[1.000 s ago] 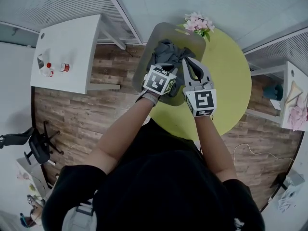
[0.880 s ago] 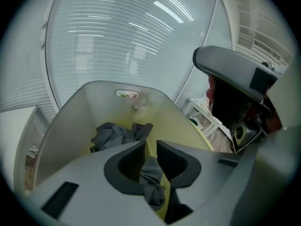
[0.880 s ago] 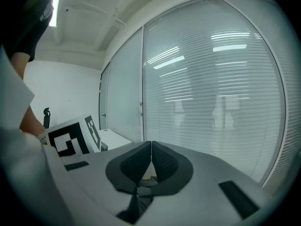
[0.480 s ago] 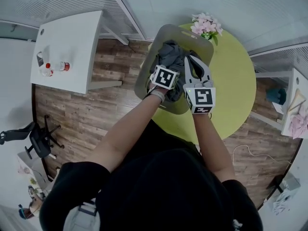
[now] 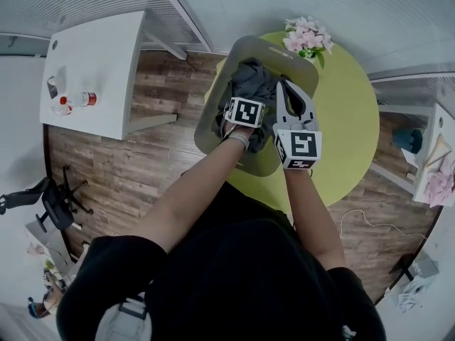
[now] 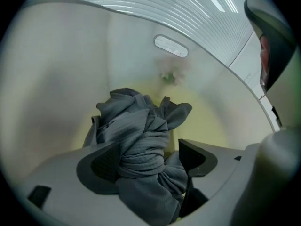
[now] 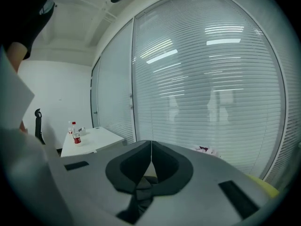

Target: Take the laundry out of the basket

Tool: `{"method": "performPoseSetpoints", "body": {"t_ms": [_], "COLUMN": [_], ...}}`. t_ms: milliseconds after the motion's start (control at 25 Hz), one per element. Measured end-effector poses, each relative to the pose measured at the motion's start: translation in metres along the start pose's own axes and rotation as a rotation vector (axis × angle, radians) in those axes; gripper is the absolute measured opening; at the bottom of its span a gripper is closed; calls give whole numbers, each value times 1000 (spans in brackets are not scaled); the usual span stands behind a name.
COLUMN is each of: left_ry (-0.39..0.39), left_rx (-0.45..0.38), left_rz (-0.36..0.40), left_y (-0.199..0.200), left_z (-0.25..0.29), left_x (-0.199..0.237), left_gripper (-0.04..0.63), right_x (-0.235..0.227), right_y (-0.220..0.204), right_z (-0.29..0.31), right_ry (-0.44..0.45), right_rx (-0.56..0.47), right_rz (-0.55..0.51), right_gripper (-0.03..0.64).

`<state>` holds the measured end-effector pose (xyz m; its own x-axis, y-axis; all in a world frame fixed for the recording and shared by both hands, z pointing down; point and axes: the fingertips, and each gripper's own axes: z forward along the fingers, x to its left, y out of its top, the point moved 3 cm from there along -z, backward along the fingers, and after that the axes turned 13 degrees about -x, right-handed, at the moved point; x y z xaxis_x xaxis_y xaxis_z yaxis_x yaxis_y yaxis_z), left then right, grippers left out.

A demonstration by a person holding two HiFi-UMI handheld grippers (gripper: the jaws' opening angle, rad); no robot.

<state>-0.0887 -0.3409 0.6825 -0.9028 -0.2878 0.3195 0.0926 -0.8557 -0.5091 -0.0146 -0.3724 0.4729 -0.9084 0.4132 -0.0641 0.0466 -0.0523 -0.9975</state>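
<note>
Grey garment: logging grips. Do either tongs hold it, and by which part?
Nothing is held. The left tongs have just been opening, astride the twisted middle of the grey garment; the right tongs are shut.

Seen through the basket (image 6: 56, 79) wall, the flowers (image 6: 168, 74) are only a blur.

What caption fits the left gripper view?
Left gripper, jaws just opened, with bunched grey laundry between them, inside the basket.

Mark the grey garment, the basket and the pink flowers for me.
grey garment (image 6: 141, 140), left gripper view, on its twisted middle.
basket (image 5: 259, 42), head view, on its far rim.
pink flowers (image 5: 307, 35), head view, on the blossoms.
</note>
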Motion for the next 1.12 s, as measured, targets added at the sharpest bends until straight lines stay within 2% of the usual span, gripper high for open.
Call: {"method": "performPoseSetpoints", "body": {"t_ms": [160,320,480,680,960,1120], "left_ry": [27,57,92,124,143,143], "left_rx": [38,52,60,104,104,94], "left_rz": [-93,-67,-21,-29,27,32], "left_y": [-7,-17,-24,-32,-38,-39], "left_z": [14,27,41,51,63,66], "left_x": [0,3,12,19,26,27], "left_gripper": [465,503,509,511,509,509], "right_x": [-4,-6,-9,-12,-14,-14], "right_y": [-2,-2,-1,-7,-6,-6], "right_z": [6,5,4,1,4,7], "right_ry": [-5,-12,-18,-24,-23,-23], "right_rx": [5,6,10,20,8,1], "right_rz": [5,13,16,13,13,13], "right_gripper": [23,23,23,23,23,23]}}
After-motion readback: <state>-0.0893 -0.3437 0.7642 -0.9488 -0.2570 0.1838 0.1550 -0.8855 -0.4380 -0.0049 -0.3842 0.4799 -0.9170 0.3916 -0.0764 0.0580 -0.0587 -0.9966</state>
